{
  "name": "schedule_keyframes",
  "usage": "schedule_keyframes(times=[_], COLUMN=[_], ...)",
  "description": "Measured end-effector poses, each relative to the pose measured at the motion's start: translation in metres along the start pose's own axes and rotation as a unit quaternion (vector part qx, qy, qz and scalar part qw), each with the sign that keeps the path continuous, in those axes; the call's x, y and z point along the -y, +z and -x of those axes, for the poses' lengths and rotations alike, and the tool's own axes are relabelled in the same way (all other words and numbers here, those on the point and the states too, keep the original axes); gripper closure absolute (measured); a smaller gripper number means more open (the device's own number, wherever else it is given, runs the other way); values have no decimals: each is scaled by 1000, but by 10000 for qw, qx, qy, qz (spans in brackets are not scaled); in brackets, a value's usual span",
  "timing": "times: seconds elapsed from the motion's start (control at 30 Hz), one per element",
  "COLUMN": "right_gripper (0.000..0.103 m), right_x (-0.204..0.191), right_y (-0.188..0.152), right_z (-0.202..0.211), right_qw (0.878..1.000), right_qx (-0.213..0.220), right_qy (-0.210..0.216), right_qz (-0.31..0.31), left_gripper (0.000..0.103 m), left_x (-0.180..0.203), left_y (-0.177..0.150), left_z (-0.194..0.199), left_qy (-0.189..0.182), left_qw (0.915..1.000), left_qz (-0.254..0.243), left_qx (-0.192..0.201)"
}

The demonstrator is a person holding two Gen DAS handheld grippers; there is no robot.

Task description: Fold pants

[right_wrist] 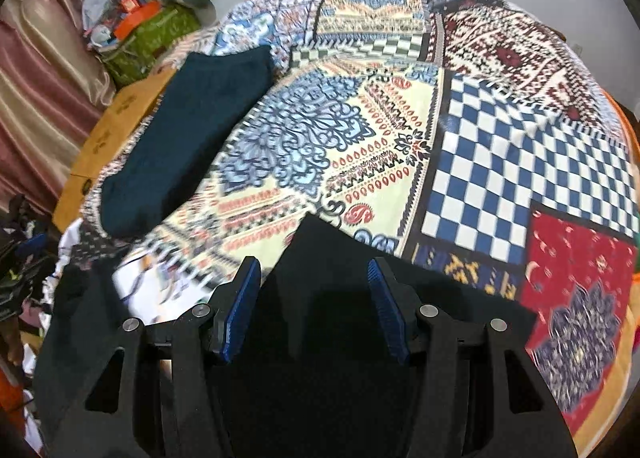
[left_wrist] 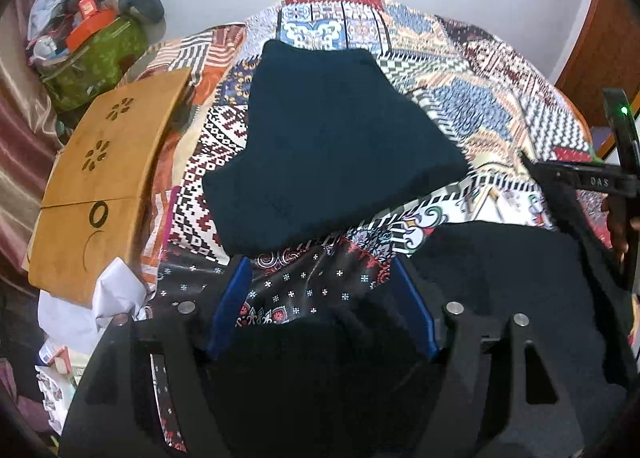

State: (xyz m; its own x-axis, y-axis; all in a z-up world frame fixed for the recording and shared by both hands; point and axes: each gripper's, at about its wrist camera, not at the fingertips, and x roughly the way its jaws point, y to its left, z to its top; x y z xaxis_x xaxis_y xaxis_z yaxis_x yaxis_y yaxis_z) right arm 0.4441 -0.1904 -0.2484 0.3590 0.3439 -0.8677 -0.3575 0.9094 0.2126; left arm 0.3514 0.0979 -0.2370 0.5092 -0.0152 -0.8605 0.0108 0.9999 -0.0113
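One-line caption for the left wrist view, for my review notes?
Open left tongs above black pants on a patchwork bedspread, with a folded dark teal garment beyond.

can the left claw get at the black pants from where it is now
Probably yes. The left claw is open and points down at the black pants, whose near edge lies between its fingers already. Nothing covers the pants there; the folded dark garment lies farther up the bedspread, apart.
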Motion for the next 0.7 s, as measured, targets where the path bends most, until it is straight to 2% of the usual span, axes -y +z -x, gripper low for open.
schedule_keyframes(times=[0.1,0.17,0.27,0.37,0.47,0.57,0.7], right_gripper=[55,74,89,93,94,94,94], right_x=[3,5,13,17,23,32,49], right_y=[0,1,1,-1,-8,-17,-34], right_z=[-12,-13,-13,-8,18,66,147], right_qw=[10000,9999,10000,9998,9990,9969,9901], right_qx=[-70,-8,42,62,244,661,1301], right_qy=[39,5,-30,-15,17,-50,-193], right_qz=[38,116,-80,-179,-364,-428,-494], left_gripper=[32,32,32,32,30,23,19], left_x=[2,5,13,22,33,48,75], left_y=[-1,-2,-3,-4,-7,-11,-13], left_z=[-11,-16,-16,-7,10,27,45], left_qy=[49,71,137,98,28,-29,-126], left_qw=[9999,9998,9996,9995,9993,9984,9965], left_qz=[-26,-76,-187,-258,-369,-558,-816], left_qx=[-94,-140,-165,-150,-96,0,94])
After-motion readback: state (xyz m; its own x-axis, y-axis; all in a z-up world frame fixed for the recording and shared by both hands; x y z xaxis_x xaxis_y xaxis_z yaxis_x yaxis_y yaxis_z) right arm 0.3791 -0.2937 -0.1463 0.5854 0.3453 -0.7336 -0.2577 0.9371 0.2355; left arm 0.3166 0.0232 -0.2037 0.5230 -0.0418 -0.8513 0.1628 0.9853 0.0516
